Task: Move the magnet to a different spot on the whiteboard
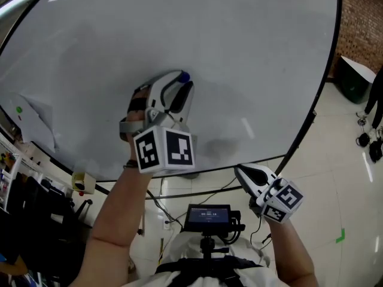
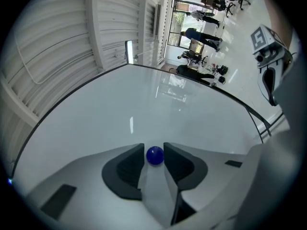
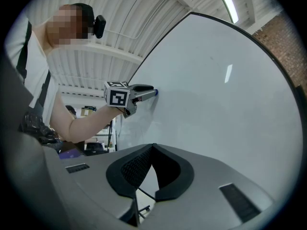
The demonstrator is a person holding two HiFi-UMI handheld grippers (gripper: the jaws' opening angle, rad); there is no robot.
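A small blue ball magnet [image 2: 154,155] sits against the whiteboard [image 2: 144,109], squeezed between the dark pads of my left gripper [image 2: 154,158]. In the head view the left gripper [image 1: 181,81] presses its tips to the whiteboard [image 1: 251,52] near its middle, and the magnet [image 1: 184,76] peeks out at the tips. My right gripper [image 1: 240,171] hangs low below the board's bottom edge, shut and empty. In the right gripper view its jaws [image 3: 152,148] meet at the tips, and the left gripper [image 3: 144,91] shows farther off on the whiteboard [image 3: 230,104].
A paper sheet [image 1: 37,119] and a green dot magnet [image 1: 19,109] sit at the board's lower left. The board's black stand leg [image 1: 302,133] runs down on the right. A small screen [image 1: 207,215] sits at my chest. People [image 2: 201,33] stand far behind.
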